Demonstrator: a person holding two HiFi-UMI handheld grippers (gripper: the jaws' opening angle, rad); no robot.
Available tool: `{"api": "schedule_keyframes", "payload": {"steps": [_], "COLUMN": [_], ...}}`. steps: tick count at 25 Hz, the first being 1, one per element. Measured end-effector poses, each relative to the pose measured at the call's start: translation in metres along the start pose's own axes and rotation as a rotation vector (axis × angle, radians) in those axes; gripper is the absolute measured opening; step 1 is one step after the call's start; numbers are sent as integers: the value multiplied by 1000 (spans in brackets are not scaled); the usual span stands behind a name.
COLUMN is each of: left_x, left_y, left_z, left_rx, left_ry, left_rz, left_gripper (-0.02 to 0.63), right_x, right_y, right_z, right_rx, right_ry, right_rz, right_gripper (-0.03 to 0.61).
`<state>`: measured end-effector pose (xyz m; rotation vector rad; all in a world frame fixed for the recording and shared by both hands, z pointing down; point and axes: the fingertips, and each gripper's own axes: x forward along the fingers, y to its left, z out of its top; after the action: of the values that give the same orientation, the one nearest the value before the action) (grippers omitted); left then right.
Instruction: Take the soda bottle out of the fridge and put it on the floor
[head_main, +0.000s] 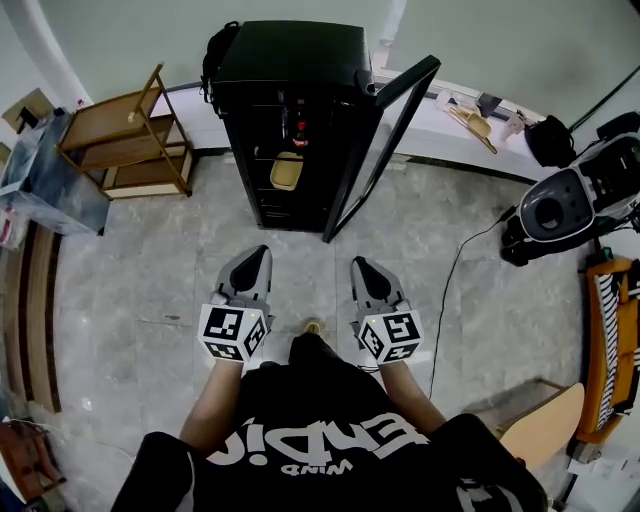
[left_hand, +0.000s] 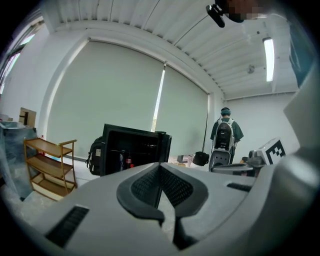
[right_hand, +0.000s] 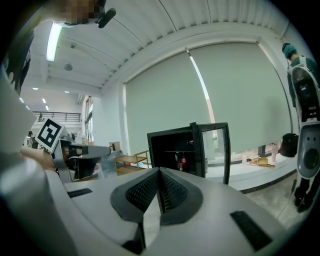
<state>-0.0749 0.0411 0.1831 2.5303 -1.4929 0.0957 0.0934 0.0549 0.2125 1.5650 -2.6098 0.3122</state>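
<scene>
Both tongs are empty with jaws pressed together: the left gripper (head_main: 262, 252) and right gripper (head_main: 358, 264) point at the open fridge (head_main: 290, 52), well apart from it

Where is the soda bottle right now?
In the head view the soda bottle stands inside the open fridge, top centre, right of the wooden rack.

Head view overhead, gripper views facing fridge (head_main: 300, 60)
</scene>
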Motion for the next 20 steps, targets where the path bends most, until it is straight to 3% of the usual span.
{"api": "schedule_keyframes", "payload": {"steps": [11,20], "left_x": [57,106], "left_y": [28,63], "left_z": [15,34], "left_rx": [-52,-47], "left_ry": [-4,-6], "left_rz": [57,28], "left_gripper": [6,6], "right_x": [61,101], "right_y": [-48,-70], "right_z": [16,31], "right_rx": [5,20], "right_ry": [13,6], "right_rz": [31,-6], "right_gripper": [23,23]}}
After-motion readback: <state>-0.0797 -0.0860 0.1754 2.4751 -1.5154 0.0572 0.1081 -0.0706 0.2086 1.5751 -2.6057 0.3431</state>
